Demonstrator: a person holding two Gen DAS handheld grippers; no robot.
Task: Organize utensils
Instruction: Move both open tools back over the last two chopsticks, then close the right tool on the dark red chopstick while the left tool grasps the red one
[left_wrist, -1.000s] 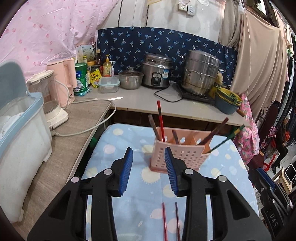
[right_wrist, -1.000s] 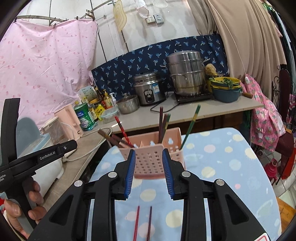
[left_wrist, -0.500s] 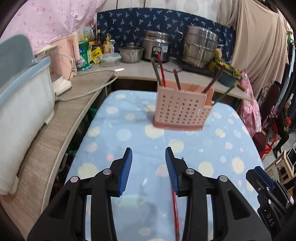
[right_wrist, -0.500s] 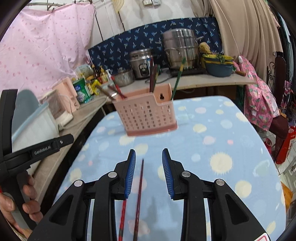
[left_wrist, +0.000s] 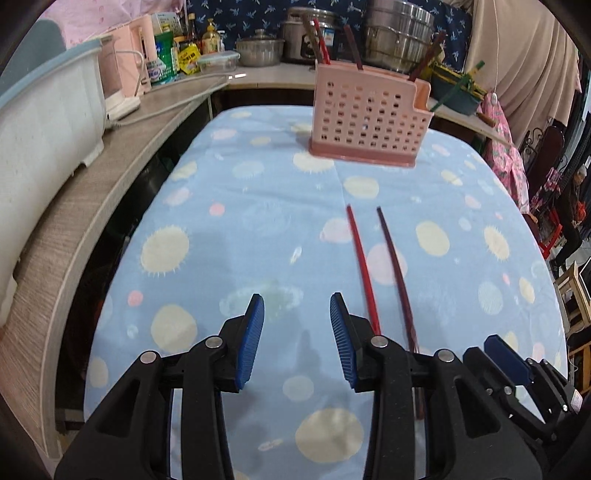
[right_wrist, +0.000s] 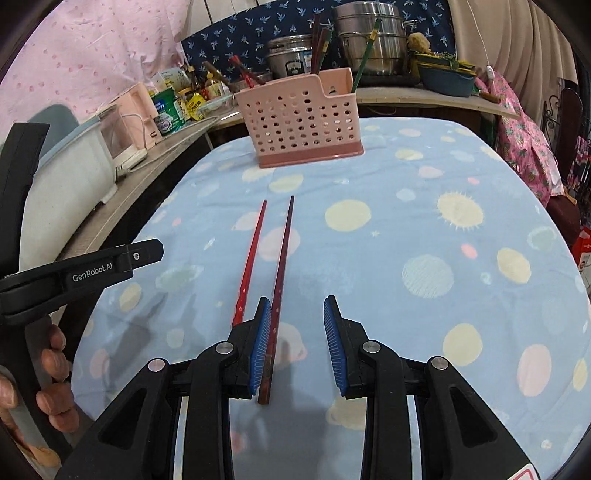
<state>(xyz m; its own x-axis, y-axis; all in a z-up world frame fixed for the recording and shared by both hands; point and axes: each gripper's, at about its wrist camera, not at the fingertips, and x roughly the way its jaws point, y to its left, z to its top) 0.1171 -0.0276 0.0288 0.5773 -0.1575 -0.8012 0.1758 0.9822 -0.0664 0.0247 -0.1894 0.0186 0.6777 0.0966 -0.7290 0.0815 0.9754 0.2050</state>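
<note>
The left claw (left_wrist: 297, 339) hangs low over the blue spotted cloth of the surface (left_wrist: 229, 206), its blue pads parted with only cloth between them; it holds nothing. The right claw (right_wrist: 297, 343) is likewise parted and empty-handed, though the dark brown chopstick (right_wrist: 281, 258) runs in between its pads, lying close along the left one; whether pad and stick actually touch is hard to tell from this angle. The red chopstick (right_wrist: 249, 258) lies just outside that same pad, beside the brown one. The two sticks lie near each other on the cloth, thin tips pointing toward the pink perforated utensil holder (right_wrist: 299, 118), closer at the thick ends and spreading slightly at the tips. In the left wrist view both sticks lie to the right of the left claw, their near ends hidden behind its body. The holder stands upright at the far end of the surface, well apart from the loose pair, with several chopsticks leaning in its compartments, among them a green one (right_wrist: 365, 48).
</note>
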